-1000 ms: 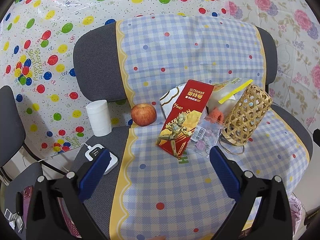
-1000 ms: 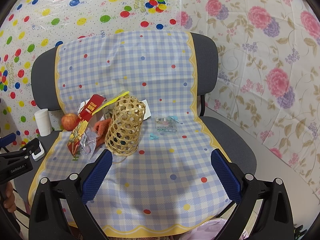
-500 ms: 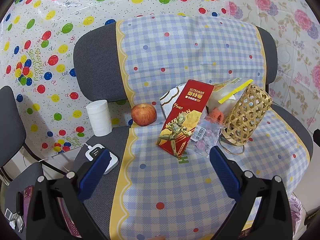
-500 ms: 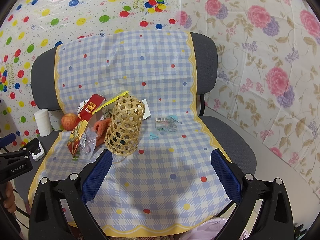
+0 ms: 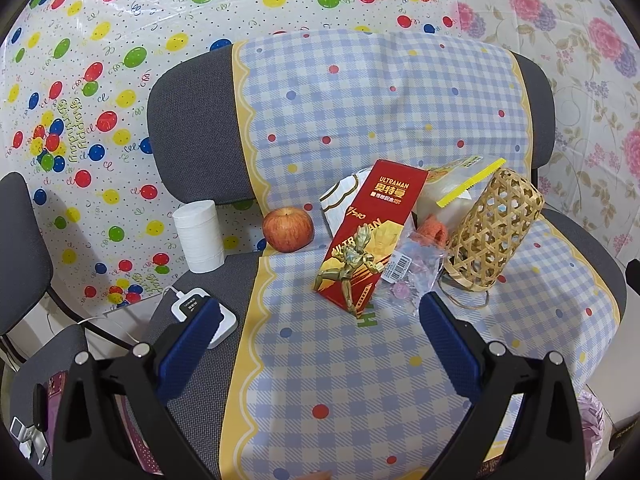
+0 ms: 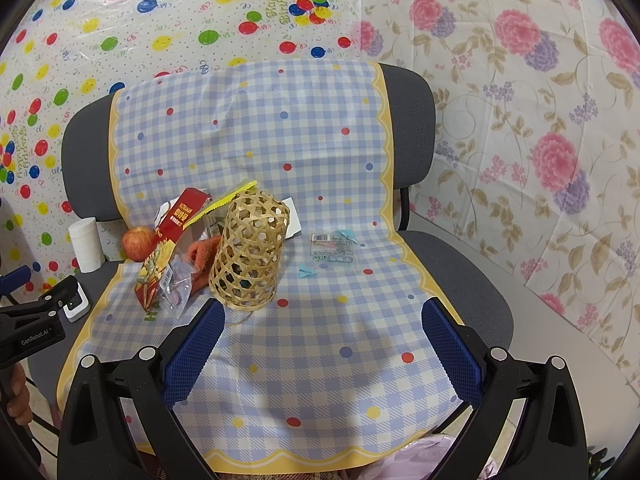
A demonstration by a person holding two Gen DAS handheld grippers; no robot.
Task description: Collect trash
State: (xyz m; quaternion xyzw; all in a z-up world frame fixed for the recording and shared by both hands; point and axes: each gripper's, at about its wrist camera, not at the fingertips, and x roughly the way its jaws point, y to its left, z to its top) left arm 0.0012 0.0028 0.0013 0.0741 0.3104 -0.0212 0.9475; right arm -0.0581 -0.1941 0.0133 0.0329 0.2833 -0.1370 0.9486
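Both our left gripper point(image 5: 320, 328) and right gripper point(image 6: 322, 330) hover wide and empty over the seat, where the clear wrapper point(image 6: 332, 246) lies flat beside the woven basket point(image 6: 252, 250), so we risk pinching cloth.

The red carton point(image 5: 368, 236) is showing "ULTRAMAN" near its top end. The balloon-print backdrop point(image 6: 160, 20) is repeating "Happy Birthday". The left gripper point(image 6: 24, 332) body is reading "GenRobot.AI".

A red Ultraman box point(image 5: 368, 236) leans tilted beside a clear crumpled wrapper point(image 5: 404, 276) on the seat.
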